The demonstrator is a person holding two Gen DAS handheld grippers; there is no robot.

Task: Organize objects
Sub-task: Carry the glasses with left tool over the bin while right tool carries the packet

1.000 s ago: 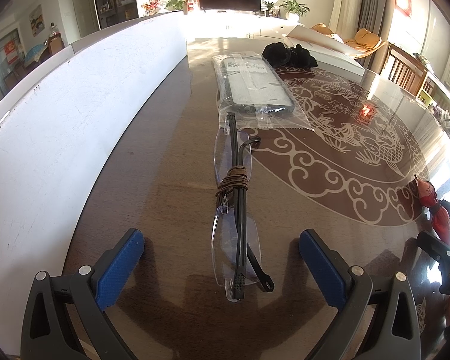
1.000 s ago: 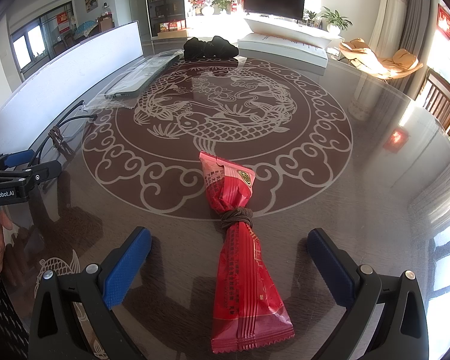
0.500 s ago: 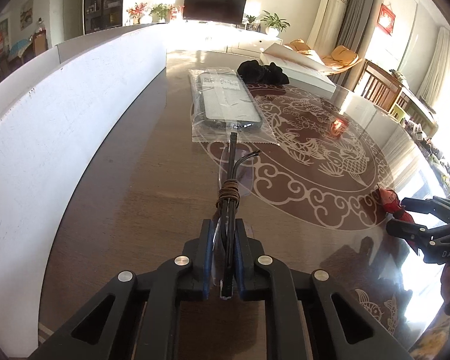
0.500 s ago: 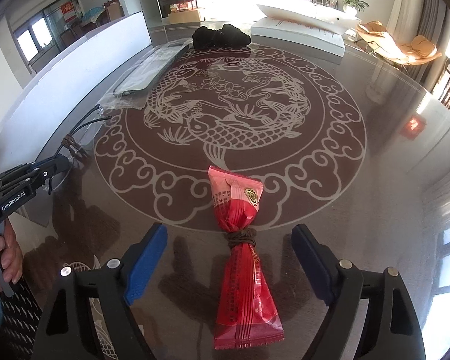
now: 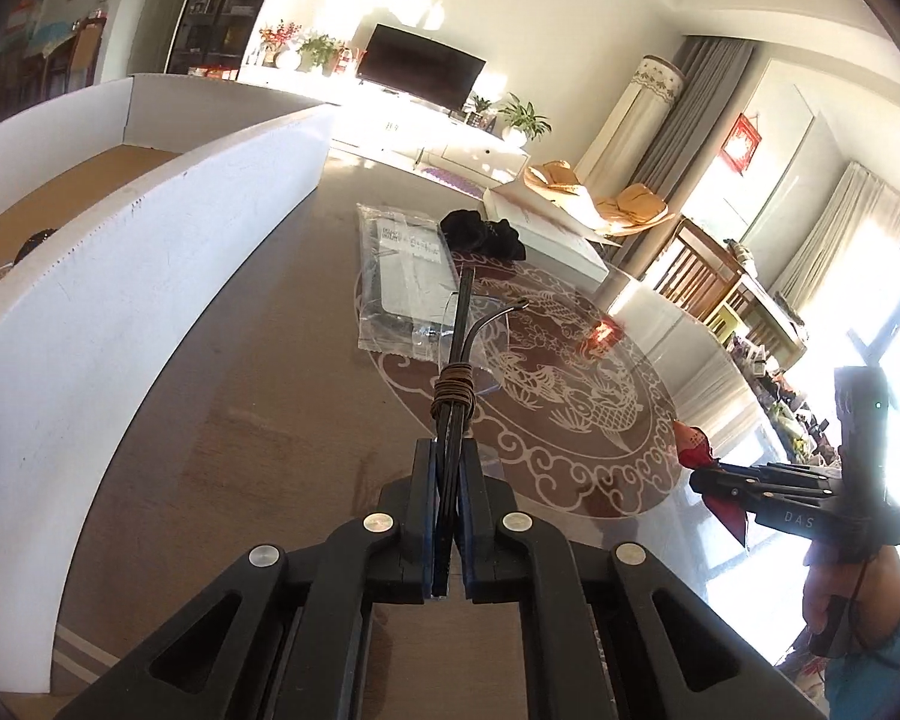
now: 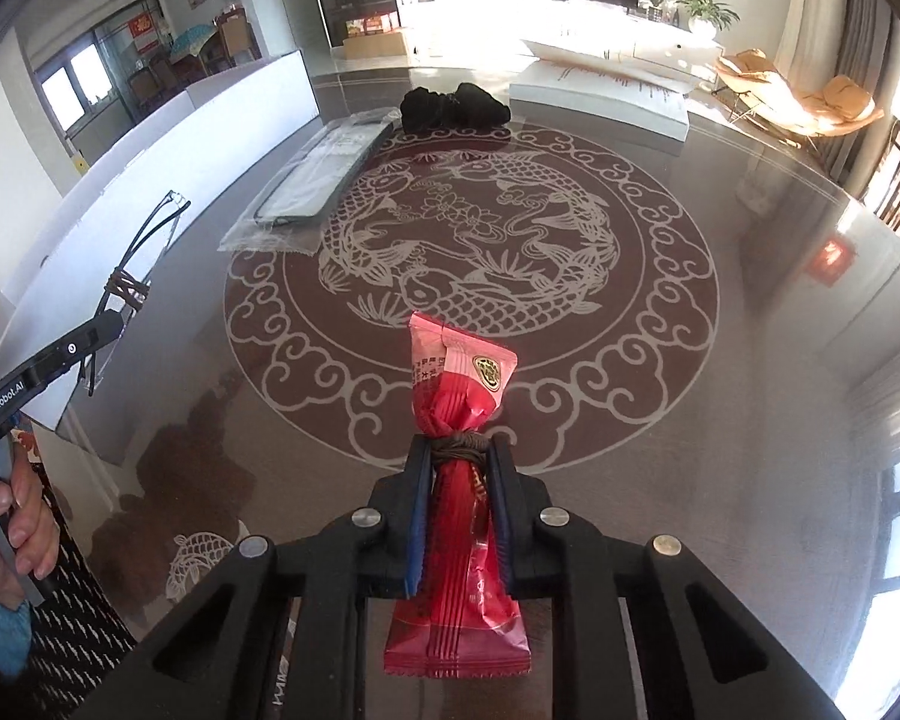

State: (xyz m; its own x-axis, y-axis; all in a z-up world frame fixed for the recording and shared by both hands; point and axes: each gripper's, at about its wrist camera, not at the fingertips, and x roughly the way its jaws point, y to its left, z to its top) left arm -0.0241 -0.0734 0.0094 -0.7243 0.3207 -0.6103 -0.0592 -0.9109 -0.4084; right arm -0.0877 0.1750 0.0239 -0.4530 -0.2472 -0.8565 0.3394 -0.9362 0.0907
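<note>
A plastic bag (image 6: 324, 171) lies on the table (image 6: 720, 420), beside the box (image 5: 150, 276) to its left, with black cloth (image 6: 453, 105) behind it.

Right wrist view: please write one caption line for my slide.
Right gripper shut on a tied red snack packet above the patterned table; left gripper holds bundled glasses.

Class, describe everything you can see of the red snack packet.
The red snack packet is a glossy crimped plastic wrapper with a gold round emblem and dark print. A brown cord is wound around its pinched middle. It points away from the camera, clamped between the right gripper pads, above the patterned table.
</note>
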